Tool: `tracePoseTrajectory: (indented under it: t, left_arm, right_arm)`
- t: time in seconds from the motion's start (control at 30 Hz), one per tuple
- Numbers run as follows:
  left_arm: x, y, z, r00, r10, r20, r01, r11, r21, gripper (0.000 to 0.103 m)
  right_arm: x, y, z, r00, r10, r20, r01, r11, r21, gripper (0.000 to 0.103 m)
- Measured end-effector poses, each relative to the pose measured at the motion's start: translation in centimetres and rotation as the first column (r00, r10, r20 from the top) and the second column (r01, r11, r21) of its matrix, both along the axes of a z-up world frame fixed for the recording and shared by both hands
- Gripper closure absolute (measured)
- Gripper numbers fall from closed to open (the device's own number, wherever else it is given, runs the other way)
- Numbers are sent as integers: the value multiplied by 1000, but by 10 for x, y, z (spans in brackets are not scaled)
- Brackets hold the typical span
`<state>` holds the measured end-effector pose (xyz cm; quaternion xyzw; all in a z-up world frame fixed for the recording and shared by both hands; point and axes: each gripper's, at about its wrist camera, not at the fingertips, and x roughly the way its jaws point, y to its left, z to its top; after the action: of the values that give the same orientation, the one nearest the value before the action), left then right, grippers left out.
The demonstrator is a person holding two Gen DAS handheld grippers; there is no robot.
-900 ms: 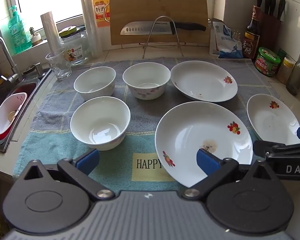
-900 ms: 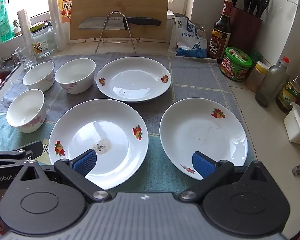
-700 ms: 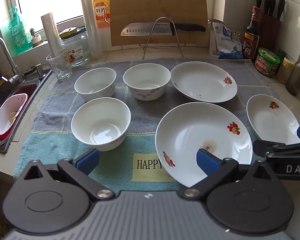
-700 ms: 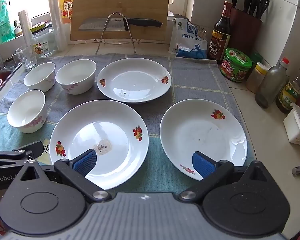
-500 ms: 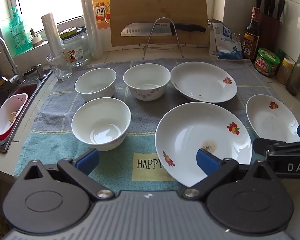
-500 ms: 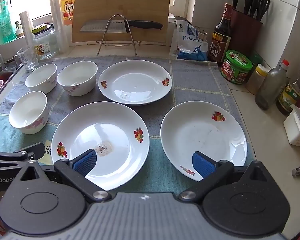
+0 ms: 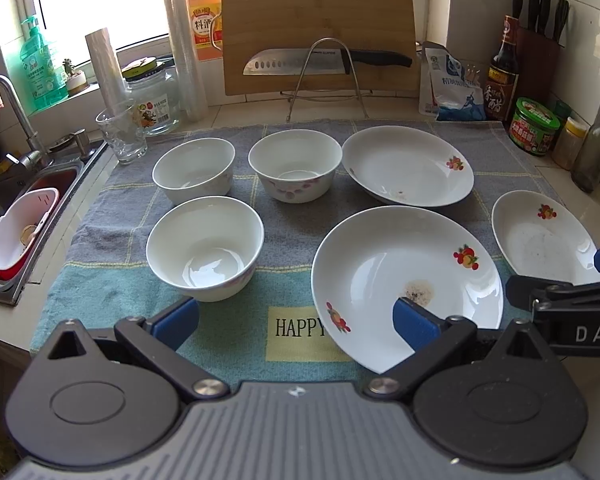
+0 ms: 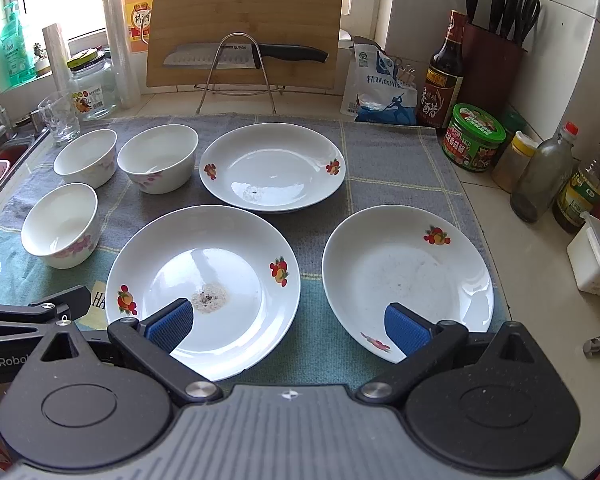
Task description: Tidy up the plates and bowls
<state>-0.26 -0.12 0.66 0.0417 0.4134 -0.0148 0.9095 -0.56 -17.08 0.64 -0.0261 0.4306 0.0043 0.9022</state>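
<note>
Both jaws spread and empty: right gripper (image 8: 286, 326) straddles two front plates, nearer the lower-right plate (image 8: 408, 280).

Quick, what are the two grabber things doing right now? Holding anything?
Left gripper: open, holding nothing.
Right gripper: open, holding nothing.

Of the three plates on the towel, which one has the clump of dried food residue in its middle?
The near left plate, beside the bowls. Its centre has a dense brownish patch; the back plate shows only a faint smear, the right plate only scattered specks.
</note>
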Motion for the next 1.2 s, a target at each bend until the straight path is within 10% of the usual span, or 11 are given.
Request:
tracePoseTrajectory:
  t: [1.2]
  left_arm:
    - [0, 0, -2, 1000, -10, 7, 10, 1000, -3, 1]
  right_arm:
    - [-2, 1, 3, 1000, -5, 13, 5, 1000, -5, 0]
